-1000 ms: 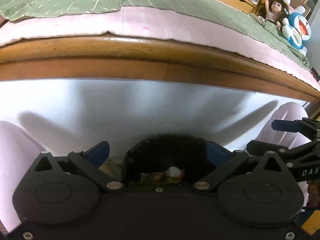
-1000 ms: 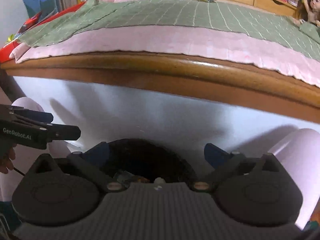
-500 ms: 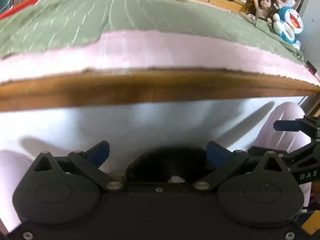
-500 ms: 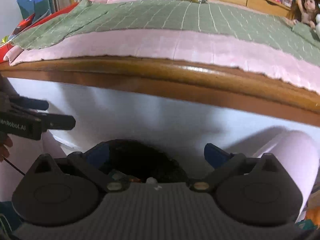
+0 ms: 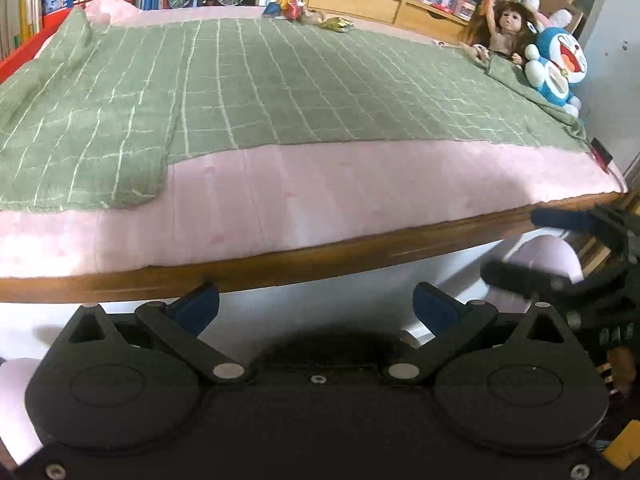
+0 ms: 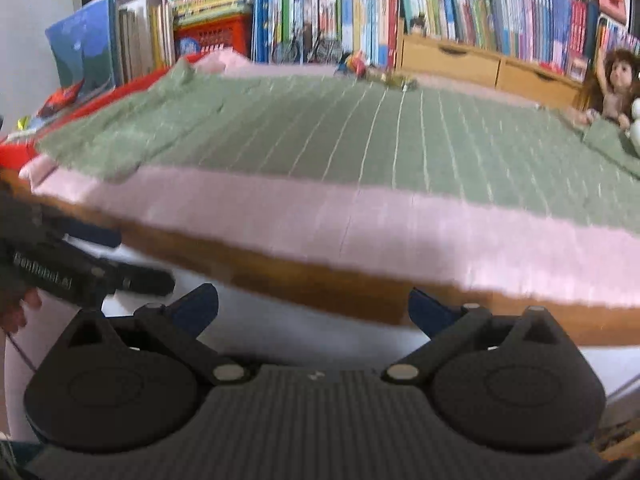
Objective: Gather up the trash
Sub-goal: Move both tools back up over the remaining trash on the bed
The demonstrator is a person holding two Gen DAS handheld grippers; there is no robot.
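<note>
Crumpled colourful wrappers (image 5: 306,10) lie at the far edge of the bed, small and distant in the left wrist view. The right wrist view shows the wrappers (image 6: 358,66) blurred. My left gripper (image 5: 316,308) is open with nothing between its blue-tipped fingers, low in front of the wooden bed rail (image 5: 320,256). My right gripper (image 6: 314,310) is open and empty too. Each gripper shows in the other's view: the right gripper (image 5: 532,246) at the right edge, the left gripper (image 6: 128,258) at the left. A dark bin opening (image 5: 332,346) peeks just above the left gripper's body.
A green checked blanket (image 5: 280,80) covers a pink mattress pad (image 5: 320,200). A doll (image 5: 500,28) and a blue plush toy (image 5: 556,68) sit at the far right corner. Bookshelves and wooden drawers (image 6: 452,60) line the back. A person's pink-clad knee (image 5: 560,256) is at right.
Both views have swung upward: the bed top now fills them and the bin with its trash has dropped almost out of sight. The right wrist view is motion-blurred. Both grippers stay open.
</note>
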